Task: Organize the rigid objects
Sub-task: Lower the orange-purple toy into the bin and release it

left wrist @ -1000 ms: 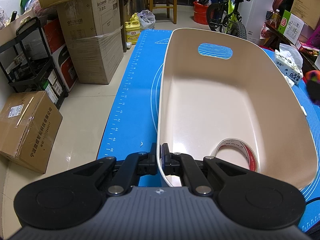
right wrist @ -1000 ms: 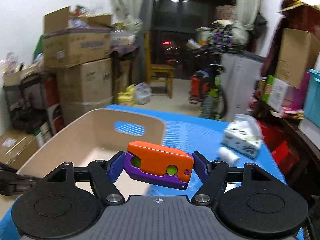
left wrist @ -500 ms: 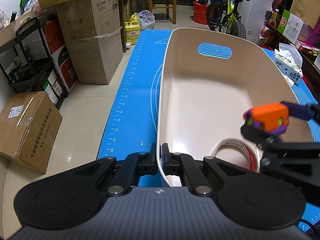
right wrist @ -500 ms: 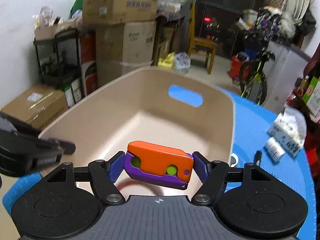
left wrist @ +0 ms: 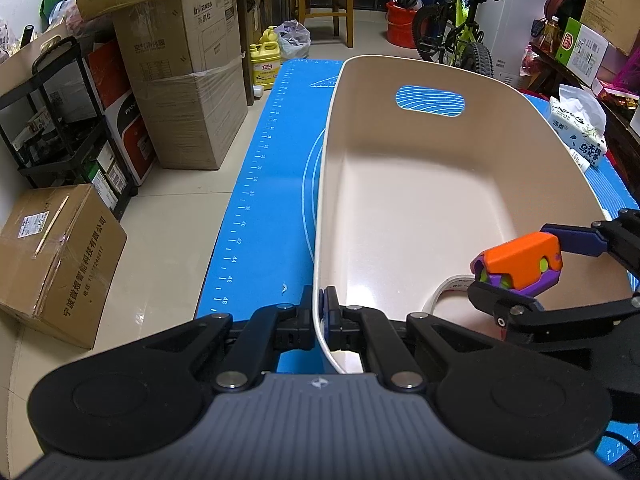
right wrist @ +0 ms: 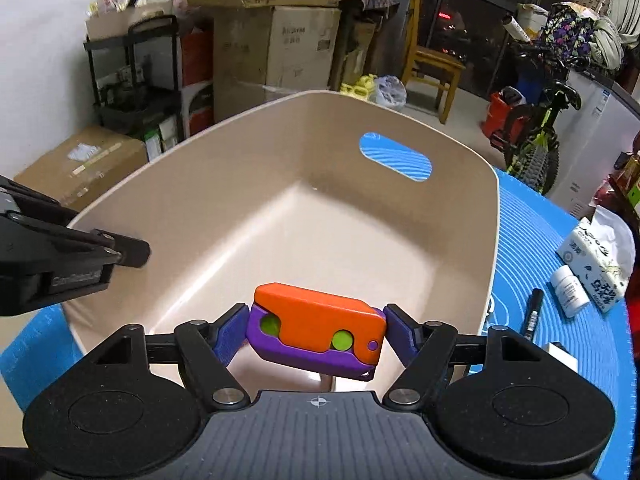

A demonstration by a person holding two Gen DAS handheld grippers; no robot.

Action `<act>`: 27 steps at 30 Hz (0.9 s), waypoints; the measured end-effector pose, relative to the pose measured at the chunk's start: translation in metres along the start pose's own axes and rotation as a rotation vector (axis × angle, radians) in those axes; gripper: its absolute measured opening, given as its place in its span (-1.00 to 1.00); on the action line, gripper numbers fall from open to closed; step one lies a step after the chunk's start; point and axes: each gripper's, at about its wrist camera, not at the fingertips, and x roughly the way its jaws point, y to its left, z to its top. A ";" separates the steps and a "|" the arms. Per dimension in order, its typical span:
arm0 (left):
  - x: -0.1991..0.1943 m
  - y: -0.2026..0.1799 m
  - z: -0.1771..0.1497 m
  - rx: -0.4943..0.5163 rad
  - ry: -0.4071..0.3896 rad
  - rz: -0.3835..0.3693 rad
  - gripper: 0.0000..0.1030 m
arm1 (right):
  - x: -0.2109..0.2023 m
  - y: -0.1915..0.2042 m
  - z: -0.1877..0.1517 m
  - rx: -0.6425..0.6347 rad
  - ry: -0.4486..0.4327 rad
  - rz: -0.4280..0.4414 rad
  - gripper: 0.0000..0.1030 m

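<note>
A beige plastic basin point(left wrist: 400, 200) stands on the blue mat point(left wrist: 264, 200). My left gripper point(left wrist: 322, 312) is shut on its near rim. My right gripper point(left wrist: 520, 267) hangs inside the basin at the near right, just above a roll of tape point(left wrist: 452, 288) that it partly hides. Between its blue pads sits an orange and purple toy block point(right wrist: 316, 320) with green dots, slightly tilted. Its jaws are opening, and both pads still look in touch with the block. In the right wrist view the basin point(right wrist: 280, 220) fills the middle and a left finger point(right wrist: 132, 252) shows at its left rim.
On the mat right of the basin lie a tissue pack point(right wrist: 596, 268), a small white bottle point(right wrist: 570, 290) and a black marker point(right wrist: 534, 316). Cardboard boxes point(left wrist: 192, 92) and a black shelf cart point(left wrist: 60, 128) stand on the floor to the left. A bicycle point(left wrist: 460, 32) stands behind.
My right gripper came in from the right with the toy block, over the basin, then sank toward the tape roll. The left gripper and the basin kept still.
</note>
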 end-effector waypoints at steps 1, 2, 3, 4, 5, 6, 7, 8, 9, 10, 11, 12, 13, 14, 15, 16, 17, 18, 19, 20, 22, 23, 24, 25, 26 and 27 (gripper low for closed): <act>0.000 0.000 0.000 0.001 0.000 0.001 -0.91 | -0.002 -0.002 -0.001 0.005 -0.010 0.007 0.51; 0.000 0.000 0.000 0.001 0.000 0.001 -0.91 | -0.004 -0.005 -0.004 0.011 -0.019 0.019 0.51; 0.000 0.000 0.000 0.001 0.000 0.001 -0.90 | -0.007 -0.007 -0.005 0.018 -0.029 0.026 0.51; 0.000 -0.001 0.000 0.001 0.000 0.001 -0.90 | -0.010 -0.009 -0.006 0.023 -0.042 0.029 0.52; 0.000 -0.001 0.000 0.001 -0.001 0.002 -0.90 | -0.014 -0.012 -0.006 0.029 -0.054 0.031 0.52; 0.000 -0.001 0.000 0.000 0.000 0.000 -0.90 | -0.017 -0.014 -0.006 0.033 -0.064 0.033 0.53; 0.000 -0.001 0.000 0.001 0.000 0.001 -0.90 | -0.020 -0.017 -0.006 0.037 -0.071 0.034 0.53; 0.000 -0.001 0.000 0.001 0.000 0.001 -0.90 | -0.024 -0.019 -0.006 0.039 -0.080 0.032 0.53; 0.000 0.000 0.000 0.001 0.000 0.001 -0.90 | -0.028 -0.021 -0.006 0.041 -0.093 0.028 0.53; 0.000 -0.001 0.000 0.001 0.000 0.001 -0.90 | -0.032 -0.023 -0.006 0.043 -0.103 0.025 0.54; 0.000 0.000 0.000 0.001 0.000 0.001 -0.90 | -0.037 -0.026 -0.006 0.045 -0.113 0.018 0.54; 0.000 0.000 0.000 0.001 0.000 0.001 -0.90 | -0.041 -0.029 -0.007 0.048 -0.122 0.011 0.54; 0.000 0.000 0.000 0.000 0.000 0.001 -0.90 | -0.046 -0.033 -0.008 0.054 -0.131 0.004 0.54; 0.000 0.000 0.000 0.001 0.000 0.001 -0.90 | -0.050 -0.037 -0.008 0.062 -0.138 -0.002 0.56; 0.000 0.000 0.000 0.001 0.000 0.001 -0.90 | -0.053 -0.042 -0.009 0.070 -0.143 -0.008 0.58; 0.000 0.000 0.000 0.001 0.000 0.001 -0.90 | -0.056 -0.046 -0.011 0.080 -0.147 -0.014 0.58; 0.000 0.000 0.000 0.001 0.000 0.000 -0.90 | -0.058 -0.050 -0.013 0.091 -0.149 -0.021 0.58; 0.000 0.000 0.000 0.000 0.000 0.000 -0.90 | -0.060 -0.055 -0.015 0.103 -0.148 -0.029 0.58; 0.000 0.000 0.000 0.000 0.000 0.000 -0.90 | -0.062 -0.059 -0.017 0.117 -0.148 -0.036 0.58; 0.000 0.000 0.000 0.001 0.000 0.001 -0.90 | -0.065 -0.065 -0.020 0.130 -0.149 -0.043 0.58; 0.000 0.000 0.000 0.001 0.000 0.000 -0.90 | -0.069 -0.074 -0.027 0.149 -0.146 -0.061 0.58; 0.000 0.000 0.000 0.000 0.000 0.000 -0.90 | -0.070 -0.079 -0.031 0.153 -0.144 -0.070 0.58; 0.000 0.000 0.000 0.000 0.000 0.000 -0.90 | -0.072 -0.083 -0.035 0.155 -0.140 -0.080 0.58; 0.000 0.000 0.000 0.000 -0.001 -0.001 -0.90 | -0.074 -0.087 -0.040 0.157 -0.134 -0.094 0.58; 0.000 0.000 0.000 0.001 -0.001 -0.001 -0.90 | -0.075 -0.091 -0.044 0.162 -0.127 -0.105 0.58; 0.000 -0.001 0.000 0.000 -0.001 -0.001 -0.90 | -0.076 -0.096 -0.049 0.176 -0.128 -0.111 0.60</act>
